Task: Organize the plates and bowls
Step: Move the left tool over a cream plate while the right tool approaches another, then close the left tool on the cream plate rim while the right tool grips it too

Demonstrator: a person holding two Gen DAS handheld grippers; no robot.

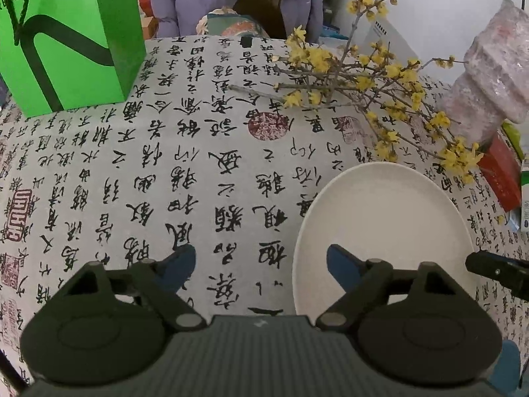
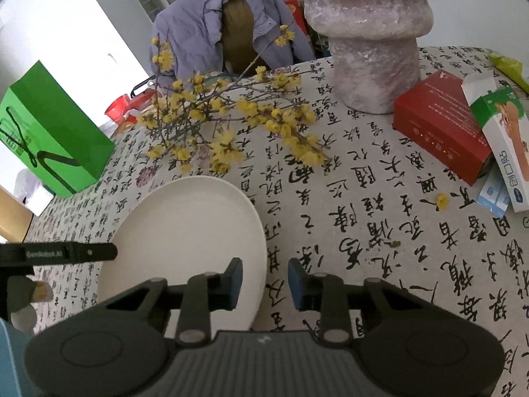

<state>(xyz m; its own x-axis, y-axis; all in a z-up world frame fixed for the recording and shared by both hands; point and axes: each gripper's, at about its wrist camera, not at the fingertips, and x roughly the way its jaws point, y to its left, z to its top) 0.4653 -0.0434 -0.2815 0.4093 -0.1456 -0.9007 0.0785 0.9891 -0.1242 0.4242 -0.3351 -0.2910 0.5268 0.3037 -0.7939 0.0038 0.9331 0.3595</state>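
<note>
While its rim (image 2: 261,228) sits between parted fingers, the plate (image 2: 185,225) seems untouched.

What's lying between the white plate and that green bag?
Only bare calligraphy tablecloth lies between the white plate and the green bag; the left wrist view shows it best. The yellow flower branches lie further right.

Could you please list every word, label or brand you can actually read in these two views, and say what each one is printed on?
"GenRobot.AI": on the left gripper's black finger in the right wrist view.
Calligraphy on the tablecloth: brush characters and red seals, not reliably readable.
Green bag: characters at its top, cut off.
Red box: small print, blurred.
White and green carton: label too distorted to read.
</note>
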